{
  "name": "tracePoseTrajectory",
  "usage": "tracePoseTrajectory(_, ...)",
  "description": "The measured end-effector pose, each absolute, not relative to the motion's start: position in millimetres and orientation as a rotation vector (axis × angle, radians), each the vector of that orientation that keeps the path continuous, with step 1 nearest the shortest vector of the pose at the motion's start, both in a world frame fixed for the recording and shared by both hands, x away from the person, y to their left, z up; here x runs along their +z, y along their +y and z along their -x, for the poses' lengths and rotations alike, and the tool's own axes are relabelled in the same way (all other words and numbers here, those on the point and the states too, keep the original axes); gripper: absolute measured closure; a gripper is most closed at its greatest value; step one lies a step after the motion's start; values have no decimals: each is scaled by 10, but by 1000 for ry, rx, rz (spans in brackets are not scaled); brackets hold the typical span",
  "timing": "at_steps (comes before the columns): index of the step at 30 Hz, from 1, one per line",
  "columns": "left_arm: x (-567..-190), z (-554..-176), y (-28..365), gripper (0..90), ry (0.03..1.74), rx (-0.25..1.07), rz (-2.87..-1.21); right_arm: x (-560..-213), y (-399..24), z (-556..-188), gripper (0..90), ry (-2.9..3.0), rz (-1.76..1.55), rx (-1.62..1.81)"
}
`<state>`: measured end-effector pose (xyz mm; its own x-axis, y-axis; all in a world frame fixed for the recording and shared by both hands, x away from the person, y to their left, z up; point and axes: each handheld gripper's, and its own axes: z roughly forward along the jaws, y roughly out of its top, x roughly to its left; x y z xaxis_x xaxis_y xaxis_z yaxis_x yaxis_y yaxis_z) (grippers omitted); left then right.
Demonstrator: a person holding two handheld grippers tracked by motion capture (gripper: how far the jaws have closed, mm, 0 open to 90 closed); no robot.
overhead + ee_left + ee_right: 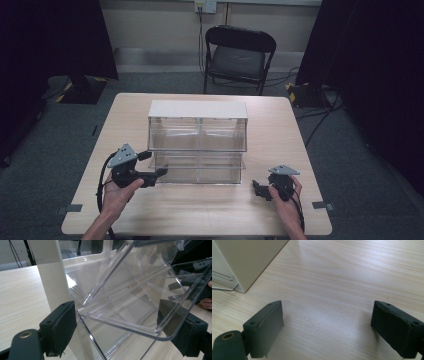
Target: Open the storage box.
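Observation:
A white-framed cabinet [198, 109] with clear plastic bins stands mid-table. Its lower clear bin [200, 169] is tilted out toward me. My left gripper [155, 164] is open at that bin's left front corner. In the left gripper view the left gripper [116, 305] straddles the tilted bin's rim [125, 325]: one jaw is beside the white side wall [50, 272], the other shows behind the clear corner. Neither pad presses the plastic. My right gripper [256, 190] hovers open to the right of the cabinet; the right gripper [327, 307] holds nothing above bare wood.
The wooden table [280, 125] has free room on both sides of the cabinet and along the front edge. The cabinet's white corner [244, 257] lies ahead and left of the right jaws. A black folding chair [239, 55] stands behind the table.

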<state>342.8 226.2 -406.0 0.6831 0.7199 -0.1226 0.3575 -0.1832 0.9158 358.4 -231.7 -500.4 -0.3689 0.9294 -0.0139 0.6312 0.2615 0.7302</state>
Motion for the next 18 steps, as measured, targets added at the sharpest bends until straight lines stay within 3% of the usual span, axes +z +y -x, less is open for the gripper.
tracePoseTrajectory(18,-3999,-3460,2233,155,852,406,-1792,-5004,-2316,-3584,101,2093,-1413,897)
